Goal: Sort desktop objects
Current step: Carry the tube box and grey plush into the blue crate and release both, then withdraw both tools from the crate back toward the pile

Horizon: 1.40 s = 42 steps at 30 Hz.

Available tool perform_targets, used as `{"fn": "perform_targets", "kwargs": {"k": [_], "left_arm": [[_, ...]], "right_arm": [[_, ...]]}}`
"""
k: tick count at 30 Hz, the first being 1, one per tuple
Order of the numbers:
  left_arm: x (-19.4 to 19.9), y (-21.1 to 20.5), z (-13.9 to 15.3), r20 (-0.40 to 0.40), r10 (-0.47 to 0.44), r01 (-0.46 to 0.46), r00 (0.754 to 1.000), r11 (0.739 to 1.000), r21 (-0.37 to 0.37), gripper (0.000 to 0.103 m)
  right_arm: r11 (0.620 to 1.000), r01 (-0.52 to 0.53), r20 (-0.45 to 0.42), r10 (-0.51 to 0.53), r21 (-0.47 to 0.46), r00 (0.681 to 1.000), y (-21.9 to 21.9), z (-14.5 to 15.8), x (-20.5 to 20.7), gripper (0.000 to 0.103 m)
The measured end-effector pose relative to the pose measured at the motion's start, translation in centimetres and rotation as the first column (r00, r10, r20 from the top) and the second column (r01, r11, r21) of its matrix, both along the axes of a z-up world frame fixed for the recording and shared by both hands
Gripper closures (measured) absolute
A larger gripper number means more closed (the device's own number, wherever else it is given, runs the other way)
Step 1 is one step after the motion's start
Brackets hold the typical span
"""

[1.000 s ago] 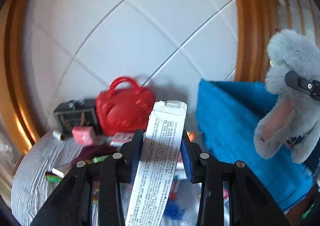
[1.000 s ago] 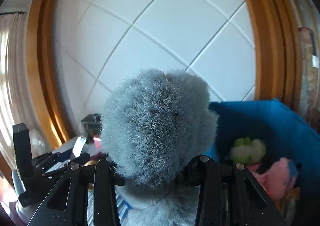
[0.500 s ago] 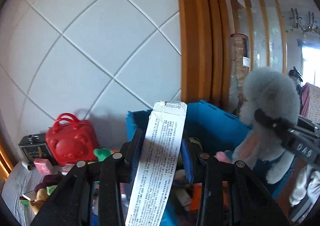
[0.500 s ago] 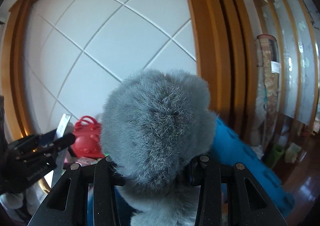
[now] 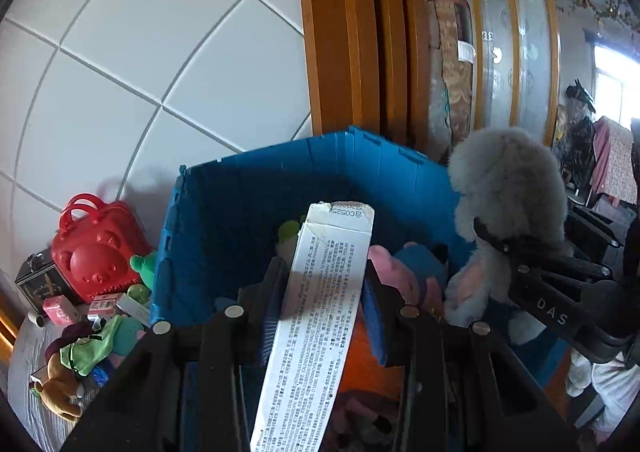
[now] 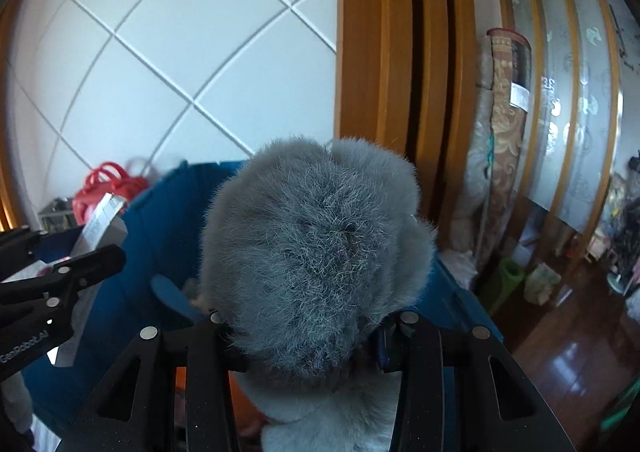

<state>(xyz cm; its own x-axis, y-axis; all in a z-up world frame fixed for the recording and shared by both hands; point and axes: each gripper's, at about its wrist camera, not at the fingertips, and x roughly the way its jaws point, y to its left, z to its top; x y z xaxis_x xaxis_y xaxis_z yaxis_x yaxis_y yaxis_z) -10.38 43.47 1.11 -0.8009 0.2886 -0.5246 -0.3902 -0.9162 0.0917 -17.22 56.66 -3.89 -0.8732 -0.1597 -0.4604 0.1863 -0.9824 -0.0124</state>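
While the left gripper [image 5: 320,292] clamps a white box [image 5: 316,316], the right gripper [image 6: 308,336] pinches a grey plush [image 6: 316,244]; both hang over the blue bin [image 5: 240,212], a red bag [image 5: 98,248] beside it.

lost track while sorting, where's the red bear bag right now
In the left wrist view the red bear bag stands at far left against the white wall, just left of the blue bin.

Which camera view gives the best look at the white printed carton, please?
The left wrist view: the white printed carton runs up the middle, clamped by the left gripper, its text facing the camera. The right wrist view catches only its tip at the left edge.
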Motion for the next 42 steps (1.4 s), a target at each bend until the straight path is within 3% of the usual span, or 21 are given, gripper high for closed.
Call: {"fn": "perform_targets", "kwargs": {"k": [4, 6, 8, 12, 14, 16, 18, 20, 22, 29, 36, 40, 42], "left_arm": [[0.0, 0.8, -0.2, 0.005, 0.026, -0.026, 1.0, 0.999, -0.031, 0.067], [0.0, 0.8, -0.2, 0.009, 0.035, -0.034, 0.999, 0.999, -0.033, 0.058], [0.1, 0.7, -0.1, 0.006, 0.042, -0.042, 0.999, 0.998, -0.039, 0.034], [0.5, 0.4, 0.1, -0.014, 0.042, -0.043, 0.999, 0.999, -0.033, 0.029], [0.5, 0.3, 0.2, -0.01, 0.042, -0.042, 0.999, 0.999, -0.026, 0.029], [0.6, 0.0, 0.2, -0.003, 0.041, -0.041, 0.999, 0.999, -0.013, 0.029], [0.6, -0.3, 0.2, 0.009, 0.038, -0.038, 0.999, 0.999, -0.002, 0.029], [0.8, -0.6, 0.1, 0.017, 0.037, -0.037, 0.999, 0.999, 0.008, 0.029], [1.2, -1.1, 0.0, 0.022, 0.034, -0.035, 0.999, 0.999, 0.016, 0.029], [3.3, -3.3, 0.9, -0.023, 0.047, -0.046, 0.999, 0.998, 0.041, 0.029], [5.3, -9.4, 1.8, -0.085, 0.151, -0.144, 0.985, 0.986, 0.09, 0.028], [5.4, -14.8, 0.8, -0.081, 0.255, -0.246, 0.964, 0.964, 0.101, 0.012], [5.2, -18.4, -0.2, -0.061, 0.324, -0.316, 0.944, 0.943, 0.103, 0.011]], "right_arm": [[0.996, 0.027, 0.009, -0.028, 0.079, 1.0, 0.2, -1.4, -0.6, 0.061], [0.993, 0.033, 0.009, -0.035, 0.111, 0.999, 0.0, -1.8, -0.8, 0.061], [0.992, 0.032, 0.01, -0.034, 0.126, 0.999, 0.2, -2.1, -1.1, 0.061], [0.99, 0.038, -0.003, -0.038, 0.137, 0.999, 0.1, -2.0, -1.1, 0.057], [0.99, 0.042, -0.003, -0.042, 0.132, 0.999, 0.2, -2.0, -1.2, 0.048], [0.991, 0.044, -0.012, -0.043, 0.127, 0.999, 0.2, -1.7, -1.0, 0.028], [0.991, 0.05, -0.029, -0.046, 0.128, 0.999, 0.1, -1.3, -0.6, 0.017], [0.991, 0.049, -0.039, -0.045, 0.126, 0.998, 0.1, -0.9, -0.2, 0.015], [0.991, 0.053, -0.043, -0.048, 0.121, 0.998, 0.1, -0.7, 0.2, 0.0], [0.998, 0.037, -0.065, -0.033, 0.06, 0.997, -0.4, 0.2, 2.8, 0.0], [0.998, -0.061, -0.136, 0.062, 0.01, 0.989, -4.2, 1.7, 5.5, 0.0], [0.99, -0.142, -0.176, 0.136, -0.022, 0.975, -7.8, 2.5, 6.3, 0.0], [0.984, -0.174, -0.186, 0.165, -0.031, 0.969, -9.4, 2.8, 6.8, 0.0]]}}
